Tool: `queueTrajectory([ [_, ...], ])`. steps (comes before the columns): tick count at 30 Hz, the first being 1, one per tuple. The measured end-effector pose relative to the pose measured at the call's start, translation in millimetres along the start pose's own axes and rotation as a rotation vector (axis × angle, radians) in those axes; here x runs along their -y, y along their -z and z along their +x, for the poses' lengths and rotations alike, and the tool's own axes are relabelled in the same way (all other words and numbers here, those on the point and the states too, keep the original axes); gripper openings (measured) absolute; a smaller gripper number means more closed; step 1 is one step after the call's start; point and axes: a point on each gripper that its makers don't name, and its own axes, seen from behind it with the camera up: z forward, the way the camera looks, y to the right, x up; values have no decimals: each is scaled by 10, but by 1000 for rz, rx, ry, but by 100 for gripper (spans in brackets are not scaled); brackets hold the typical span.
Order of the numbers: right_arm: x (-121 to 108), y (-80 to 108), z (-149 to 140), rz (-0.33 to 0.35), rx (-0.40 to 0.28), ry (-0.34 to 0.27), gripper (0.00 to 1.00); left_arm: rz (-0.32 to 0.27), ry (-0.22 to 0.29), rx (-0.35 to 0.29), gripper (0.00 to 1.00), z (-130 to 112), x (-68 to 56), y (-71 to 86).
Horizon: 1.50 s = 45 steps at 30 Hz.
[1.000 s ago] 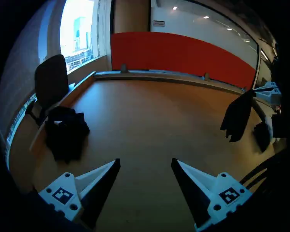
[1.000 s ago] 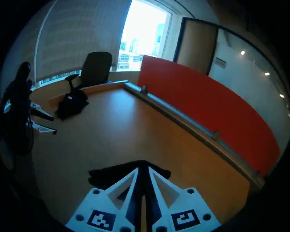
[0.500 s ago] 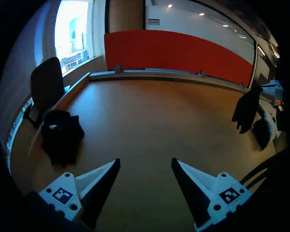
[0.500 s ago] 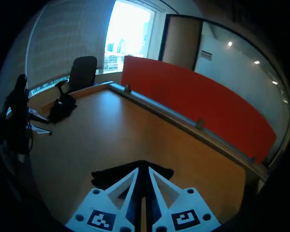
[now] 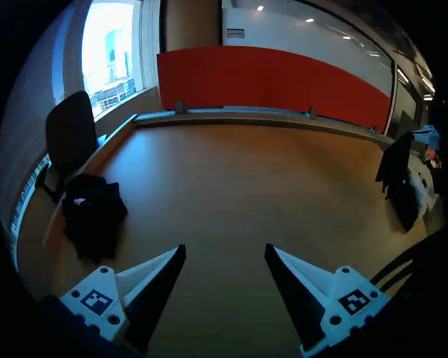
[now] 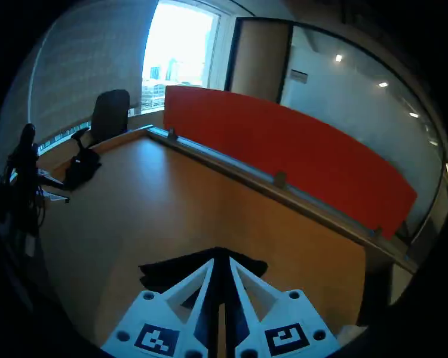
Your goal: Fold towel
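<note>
- left gripper [image 5: 224, 246]: jaws wide apart, holding nothing, over bare desk [image 5: 242, 179].
- right gripper [image 6: 222, 253]: jaws together, clamped on the dark towel [image 6: 164, 273], which spreads out to both sides just past the tips.
- left gripper view gives the towel [image 5: 396, 170] from the side: it hangs as a dark drape at the far right, over the desk's right end; whether its lower end touches the wood cannot be told.
- right gripper view gives the left gripper [image 6: 57, 190] small at the far left, with the dark shape of the person holding it.
- a dark bundle [image 5: 92, 215] lies at the desk's left edge, well apart from the towel; a chair [image 5: 71, 134] stands just behind it, under the window [image 5: 113, 59].
- right gripper view puts the same bundle [image 6: 80, 170] far off, near the left gripper.
- a red partition [image 6: 295, 149] with a rail at its foot closes the desk's far edge.
- between the two grippers the wood lies open, wide and bare, from the bundle to the towel.
</note>
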Motion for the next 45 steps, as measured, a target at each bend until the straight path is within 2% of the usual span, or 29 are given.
queueTrajectory([
  [8, -479, 86, -149, -53, 25, -23, 6, 9, -7, 6, 99, 15, 19, -11],
  [17, -878, 152, -309, -97, 51, -48, 6, 22, -15, 8, 98, 50, 34, -24],
  [24, -1135, 191, -402, -127, 66, -57, 6, 27, -20, 8, 98, 76, 31, -29],
  [36, -1550, 224, -637, -168, 107, -77, 6, 27, -34, 8, 98, 116, -44, -29],
  [45, -1669, 262, -840, -181, 132, -98, 6, 31, -42, 9, 98, 128, -93, -9],
])
